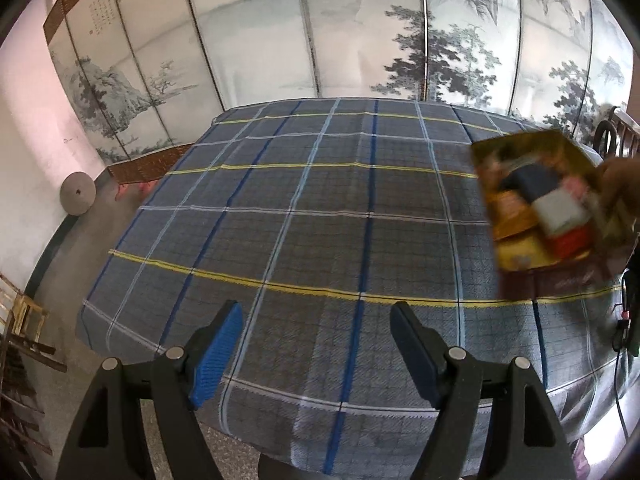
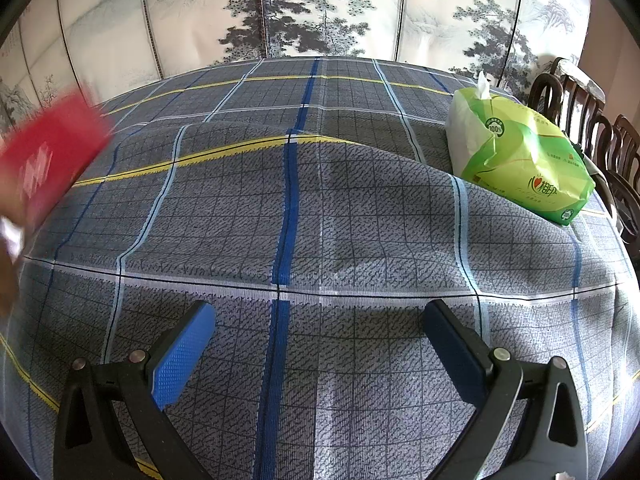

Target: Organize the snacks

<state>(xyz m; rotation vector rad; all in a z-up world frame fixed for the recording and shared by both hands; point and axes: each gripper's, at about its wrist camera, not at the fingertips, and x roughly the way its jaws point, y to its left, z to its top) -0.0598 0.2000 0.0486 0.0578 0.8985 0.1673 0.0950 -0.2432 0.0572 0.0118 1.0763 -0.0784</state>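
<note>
A box of mixed snack packs (image 1: pixel 544 204), gold inside and red outside, is tilted and blurred at the right of the left wrist view, held by a bare hand (image 1: pixel 618 184) above the plaid tablecloth (image 1: pixel 304 216). The same box shows as a red blur (image 2: pixel 44 160) at the left edge of the right wrist view. My left gripper (image 1: pixel 316 312) is open and empty over the table's near edge, well left of the box. My right gripper (image 2: pixel 320 320) is open and empty over the cloth (image 2: pixel 304 208).
A green tissue pack (image 2: pixel 516 152) lies on the table's right side. Dark wooden chairs (image 2: pixel 592 128) stand beyond it. A painted folding screen (image 1: pixel 320 28) lines the far side. A wooden stool (image 1: pixel 28 316) stands on the floor at left.
</note>
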